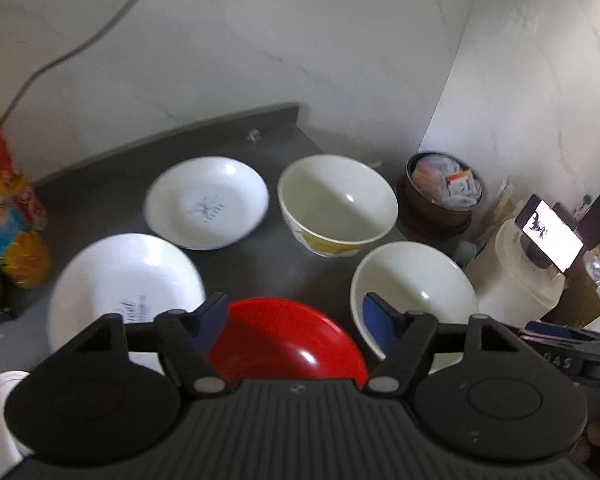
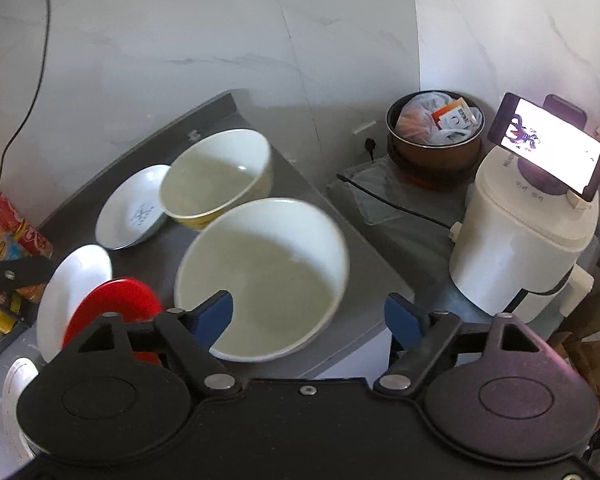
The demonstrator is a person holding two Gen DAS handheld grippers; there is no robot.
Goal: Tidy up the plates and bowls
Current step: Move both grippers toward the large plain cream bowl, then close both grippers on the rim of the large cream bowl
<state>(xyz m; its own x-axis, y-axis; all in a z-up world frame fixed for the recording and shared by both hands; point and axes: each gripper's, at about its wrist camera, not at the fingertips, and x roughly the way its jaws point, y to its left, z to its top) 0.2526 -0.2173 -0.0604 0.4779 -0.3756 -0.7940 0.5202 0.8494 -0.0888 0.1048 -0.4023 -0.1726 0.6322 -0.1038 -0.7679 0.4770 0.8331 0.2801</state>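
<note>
Five dishes sit on the grey tabletop [image 1: 100, 200]. Taking the red bowl [image 1: 284, 340] as landmark: its near half is hidden behind the left tool [image 1: 296, 316], whose blue-padded fingers stand spread above it, holding nothing. A white plate [image 1: 116, 284] lies just left of the red bowl, partly cut off by the tool body; a second white plate [image 1: 206, 202] lies beyond, its blue print too blurred to read. A plain cream bowl [image 2: 260, 276] sits right of the red bowl, partly covered by the right tool [image 2: 309, 320], likewise spread and empty. A yellow-patterned bowl [image 1: 337, 204] stands farther back.
</note>
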